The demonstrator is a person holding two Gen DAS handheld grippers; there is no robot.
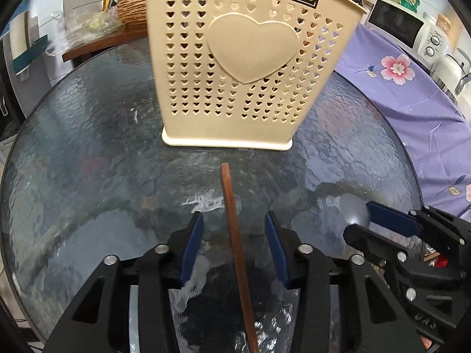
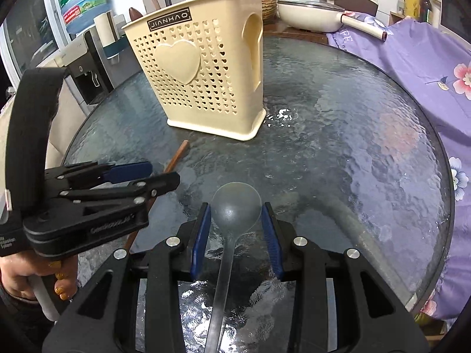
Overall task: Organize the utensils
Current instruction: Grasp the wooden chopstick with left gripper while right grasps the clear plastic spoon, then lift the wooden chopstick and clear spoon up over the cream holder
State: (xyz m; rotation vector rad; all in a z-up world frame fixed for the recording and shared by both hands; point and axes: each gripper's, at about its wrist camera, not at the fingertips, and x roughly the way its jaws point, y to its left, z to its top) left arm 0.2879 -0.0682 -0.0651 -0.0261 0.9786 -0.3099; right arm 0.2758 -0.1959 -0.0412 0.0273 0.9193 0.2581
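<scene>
Where the left wrist view faces the cream holder (image 1: 235, 67) head-on, only its heart-punched front and JIANHAO label visible; from the right wrist view, also its side with a spoon-shaped cutout, upright on the round glass table (image 2: 353, 153). Left gripper (image 1: 234, 229) partly open around a brown wooden chopstick (image 1: 232, 220), pads clear of it on both sides, chopstick lying on the glass with its end pointing at the holder's base. Right gripper (image 2: 237, 220) narrowed about a grey spoon (image 2: 235, 209), bowl between the blue pads; contact hard to tell. Seen only from the right: a hand (image 2: 17, 273) on the left gripper's handle.
</scene>
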